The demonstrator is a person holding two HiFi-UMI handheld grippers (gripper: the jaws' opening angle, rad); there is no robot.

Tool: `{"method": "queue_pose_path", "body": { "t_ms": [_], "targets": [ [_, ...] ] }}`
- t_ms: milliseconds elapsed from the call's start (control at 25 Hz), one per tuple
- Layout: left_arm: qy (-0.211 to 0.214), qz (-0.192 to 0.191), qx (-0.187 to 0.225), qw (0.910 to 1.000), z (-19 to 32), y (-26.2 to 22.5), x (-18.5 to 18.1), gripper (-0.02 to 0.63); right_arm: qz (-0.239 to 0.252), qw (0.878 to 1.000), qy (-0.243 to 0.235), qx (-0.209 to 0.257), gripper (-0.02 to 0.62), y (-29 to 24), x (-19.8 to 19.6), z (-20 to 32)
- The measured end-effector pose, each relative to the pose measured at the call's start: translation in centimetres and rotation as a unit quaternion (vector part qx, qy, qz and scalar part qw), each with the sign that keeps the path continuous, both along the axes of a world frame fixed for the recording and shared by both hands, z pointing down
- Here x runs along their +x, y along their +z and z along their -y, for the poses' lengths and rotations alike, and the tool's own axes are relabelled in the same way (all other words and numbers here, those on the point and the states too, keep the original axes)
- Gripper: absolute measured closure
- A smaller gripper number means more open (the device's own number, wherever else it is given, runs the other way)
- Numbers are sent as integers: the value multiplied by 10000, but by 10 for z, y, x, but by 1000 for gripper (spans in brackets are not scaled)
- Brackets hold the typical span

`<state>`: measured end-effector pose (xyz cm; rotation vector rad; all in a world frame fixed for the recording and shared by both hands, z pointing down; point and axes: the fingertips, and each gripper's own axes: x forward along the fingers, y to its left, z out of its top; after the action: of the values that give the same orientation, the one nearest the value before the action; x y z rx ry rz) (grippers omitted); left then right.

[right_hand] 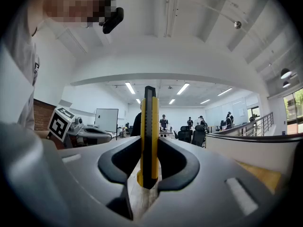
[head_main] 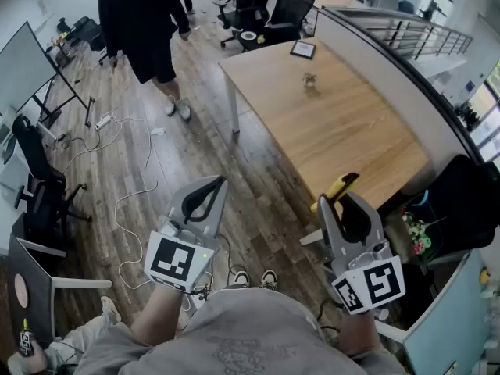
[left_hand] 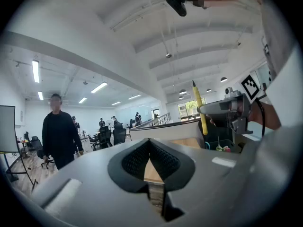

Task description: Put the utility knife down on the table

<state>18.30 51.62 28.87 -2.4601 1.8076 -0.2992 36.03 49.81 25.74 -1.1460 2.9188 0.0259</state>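
Note:
A yellow utility knife (head_main: 337, 189) stands clamped between the jaws of my right gripper (head_main: 338, 201), its tip pointing toward the near corner of the wooden table (head_main: 344, 131). In the right gripper view the knife (right_hand: 149, 136) runs upright between the black pads, with the right gripper (right_hand: 150, 145) shut on it. My left gripper (head_main: 218, 183) hovers over the floor, left of the table, jaws together and nothing between them. The left gripper view shows the left gripper (left_hand: 149, 142) with its pads meeting, and the knife (left_hand: 198, 108) sticking up from the right gripper (left_hand: 221, 109).
A person in black (head_main: 144, 30) stands on the wooden floor beyond the table. A small object (head_main: 310, 79) and a dark tablet (head_main: 303, 49) lie on the table's far part. Office chairs (head_main: 266, 6) stand behind; cables (head_main: 125, 201) trail on the floor; a dark bag (head_main: 457, 205) sits at right.

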Motion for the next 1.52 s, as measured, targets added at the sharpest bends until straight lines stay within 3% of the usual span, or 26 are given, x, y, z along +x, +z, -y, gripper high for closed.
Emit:
{"method": "queue_pose_path", "body": {
  "t_ms": [600,840,1240,1520],
  "targets": [
    [-97,-55,-25,9999,8,10,39,606,80,9997,-219,-82,477,15,33,12],
    [-137,104,98,9998,10,10,47,606,107,9994,-317,-81,477,17,40,16],
    [-346,72,63,9994,29,14,33,606,66,9988,-474,-108,477,25,25,41],
    [-409,68,121,9991,71,15,8,606,1,9984,-560,-122,477,29,-2,86]
  ]
}}
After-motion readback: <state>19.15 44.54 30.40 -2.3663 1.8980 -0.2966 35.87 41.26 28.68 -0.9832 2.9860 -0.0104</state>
